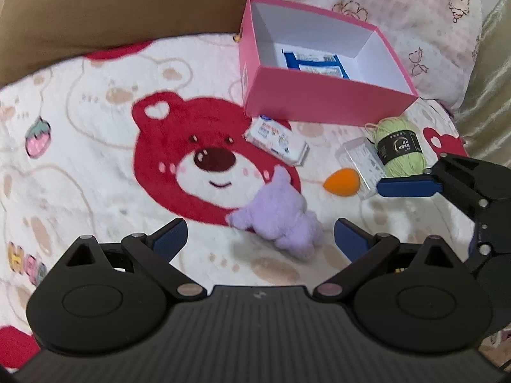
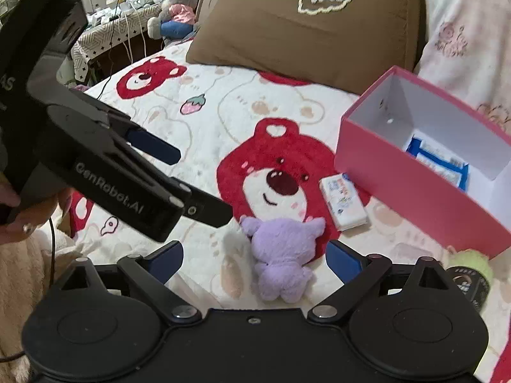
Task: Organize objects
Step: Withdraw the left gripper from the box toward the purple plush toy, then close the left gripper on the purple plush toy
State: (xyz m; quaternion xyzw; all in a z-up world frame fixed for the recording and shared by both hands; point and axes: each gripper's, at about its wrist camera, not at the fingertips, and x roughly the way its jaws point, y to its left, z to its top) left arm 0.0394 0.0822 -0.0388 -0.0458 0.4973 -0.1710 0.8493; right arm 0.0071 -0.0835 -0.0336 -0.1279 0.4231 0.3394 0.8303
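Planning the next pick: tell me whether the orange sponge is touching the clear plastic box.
Cannot tell. In the left wrist view the orange sponge sits right against the clear plastic box, with no gap visible, but blur hides actual contact.

bedding: white fleece blanket (image 1: 95, 166) printed with a large red bear face (image 1: 210, 162), pale bear outlines and a strawberry. brown pillow (image 2: 306, 28) with embroidered cloud at the head, touching the blanket. pink floral pillow (image 1: 399, 25) beside it. background, right wrist view: cluttered side table (image 2: 105, 35), cables, grey plush toy (image 2: 175, 9).
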